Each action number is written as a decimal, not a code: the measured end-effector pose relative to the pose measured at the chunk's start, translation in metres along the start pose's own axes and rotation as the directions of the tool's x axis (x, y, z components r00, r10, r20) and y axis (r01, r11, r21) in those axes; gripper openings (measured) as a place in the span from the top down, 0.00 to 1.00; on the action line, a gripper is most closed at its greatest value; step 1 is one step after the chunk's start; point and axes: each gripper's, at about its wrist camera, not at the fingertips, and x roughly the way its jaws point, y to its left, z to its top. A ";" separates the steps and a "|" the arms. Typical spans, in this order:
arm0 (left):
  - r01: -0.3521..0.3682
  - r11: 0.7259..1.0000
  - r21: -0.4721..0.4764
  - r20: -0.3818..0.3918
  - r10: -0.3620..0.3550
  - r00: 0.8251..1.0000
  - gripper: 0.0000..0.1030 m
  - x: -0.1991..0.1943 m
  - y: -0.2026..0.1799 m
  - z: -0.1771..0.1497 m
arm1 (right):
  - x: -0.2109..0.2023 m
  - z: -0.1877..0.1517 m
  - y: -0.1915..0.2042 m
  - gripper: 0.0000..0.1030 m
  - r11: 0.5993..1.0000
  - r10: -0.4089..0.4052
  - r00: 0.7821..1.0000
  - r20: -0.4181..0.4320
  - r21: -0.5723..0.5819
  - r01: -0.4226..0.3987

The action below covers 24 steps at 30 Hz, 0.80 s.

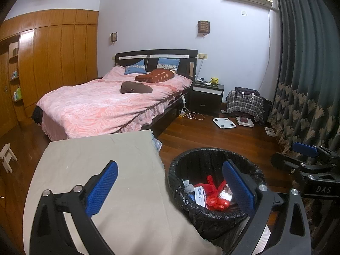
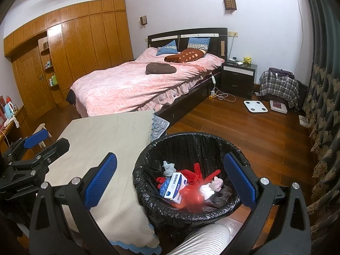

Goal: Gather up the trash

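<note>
A round bin with a black liner (image 1: 212, 214) (image 2: 187, 212) stands on the wood floor beside a cloth-covered table (image 1: 102, 170) (image 2: 102, 140). Inside it lie a white and blue box (image 2: 175, 184) (image 1: 200, 195), a red plastic bag (image 2: 191, 193) (image 1: 216, 199), crumpled tissues (image 2: 209, 188) and a grey rag (image 2: 169, 167). My left gripper (image 1: 170, 189) is open and empty, spanning the table edge and the bin. My right gripper (image 2: 170, 182) is open and empty above the bin. Each gripper shows in the other's view, the right one (image 1: 306, 155) and the left one (image 2: 36, 142).
A bed with a pink cover (image 1: 110, 102) stands behind the table. A dark nightstand (image 1: 207, 97), two floor scales (image 1: 224, 123), a plaid-covered stool (image 1: 245, 104) and a curtain (image 1: 308, 85) line the right side. A wooden wardrobe (image 1: 53, 59) and a small stool (image 1: 7, 157) are on the left.
</note>
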 end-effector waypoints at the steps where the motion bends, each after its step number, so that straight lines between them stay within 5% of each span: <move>1: 0.000 1.000 0.001 0.000 0.000 1.000 0.06 0.000 0.000 0.000 | 0.000 0.000 0.000 0.05 1.000 0.000 1.000 0.000 0.001 0.000; 24: -0.002 1.000 0.003 0.000 0.002 1.000 0.06 -0.001 0.001 0.000 | 0.000 0.001 0.000 0.05 1.000 0.000 1.000 -0.002 0.001 0.000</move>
